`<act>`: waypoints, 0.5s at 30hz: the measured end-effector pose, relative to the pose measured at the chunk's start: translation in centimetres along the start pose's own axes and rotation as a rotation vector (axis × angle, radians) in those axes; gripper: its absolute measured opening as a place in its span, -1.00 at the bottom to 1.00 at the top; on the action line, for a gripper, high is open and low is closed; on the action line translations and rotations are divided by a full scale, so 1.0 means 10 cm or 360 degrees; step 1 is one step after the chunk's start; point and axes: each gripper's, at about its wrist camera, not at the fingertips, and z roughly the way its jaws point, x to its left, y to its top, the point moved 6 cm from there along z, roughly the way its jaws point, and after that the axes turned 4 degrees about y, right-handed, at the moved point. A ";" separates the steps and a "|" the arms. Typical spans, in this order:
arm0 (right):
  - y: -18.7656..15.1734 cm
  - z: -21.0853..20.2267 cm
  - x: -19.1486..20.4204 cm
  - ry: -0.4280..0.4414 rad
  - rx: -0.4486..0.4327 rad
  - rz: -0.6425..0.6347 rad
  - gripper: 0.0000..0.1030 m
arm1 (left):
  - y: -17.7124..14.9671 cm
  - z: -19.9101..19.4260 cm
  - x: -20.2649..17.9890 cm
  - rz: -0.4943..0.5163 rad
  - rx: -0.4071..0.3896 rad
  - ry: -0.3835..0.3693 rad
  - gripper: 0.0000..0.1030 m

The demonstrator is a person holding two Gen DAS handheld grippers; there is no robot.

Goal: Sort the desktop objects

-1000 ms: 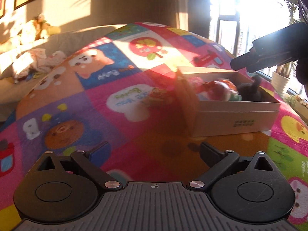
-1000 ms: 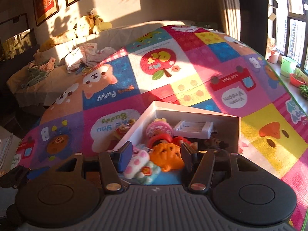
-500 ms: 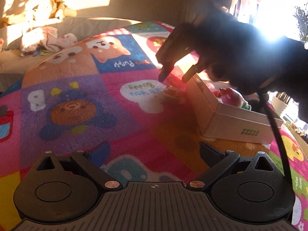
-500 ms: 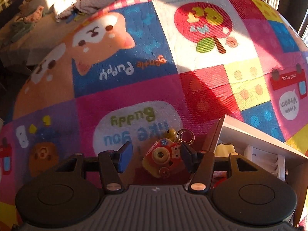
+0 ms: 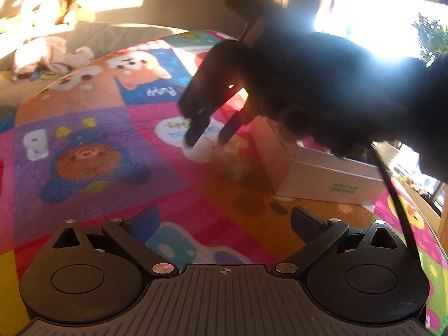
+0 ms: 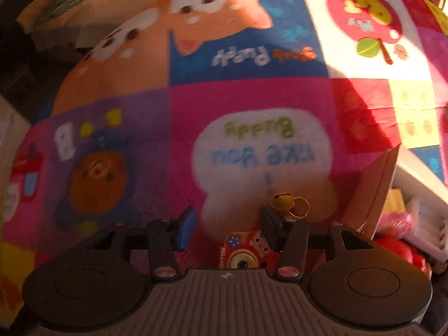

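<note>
A small red toy camera keychain (image 6: 246, 254) with a yellow bell (image 6: 282, 201) and ring lies on the colourful mat beside the white cardboard box (image 6: 372, 196). My right gripper (image 6: 228, 228) is open and low over it, fingers on either side. In the left wrist view the right gripper (image 5: 208, 135) shows as a dark shape pointing down at the blurred toy (image 5: 232, 156) next to the box (image 5: 322, 176). My left gripper (image 5: 224, 219) is open and empty, nearer the mat's front.
The box holds several toys, among them a white tray (image 6: 428, 229) and red pieces (image 6: 400, 249). Plush toys (image 5: 67, 8) and clothes (image 5: 53, 53) lie on the sofa behind the mat. A window is at right.
My right gripper has left the box, swung left and dropped down over the toy camera on the mat. My left gripper has shifted a little closer.
</note>
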 end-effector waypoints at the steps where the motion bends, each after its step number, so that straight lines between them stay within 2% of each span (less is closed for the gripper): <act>1: -0.13 -0.05 0.12 0.0066 0.0031 -0.0049 -0.03 | -0.01 0.00 -0.01 0.0009 0.0003 -0.0009 0.98; 5: -0.60 -0.33 0.44 0.0279 0.0088 -0.0137 -0.03 | -0.04 -0.03 -0.08 0.0058 0.0026 -0.0073 0.98; 7: -0.74 -0.55 0.42 0.0305 0.0005 -0.0114 -0.03 | -0.06 -0.04 -0.12 0.0090 0.0023 -0.0092 0.98; 9: -0.88 -0.87 0.33 0.0253 -0.0177 -0.0121 0.02 | -0.07 -0.06 -0.15 0.0116 0.0015 -0.0100 0.98; 10: -0.95 -1.04 0.27 0.0209 -0.0284 -0.0129 0.15 | -0.08 -0.06 -0.16 0.0124 0.0011 -0.0101 0.98; 13: -1.30 -1.50 0.02 -0.0009 -0.0622 -0.0103 0.71 | -0.08 -0.02 -0.20 0.0161 0.0039 -0.0124 0.98; 15: -1.60 -1.68 -0.16 -0.0134 -0.0729 -0.0033 0.81 | -0.06 0.04 -0.24 0.0216 0.0057 -0.0142 0.98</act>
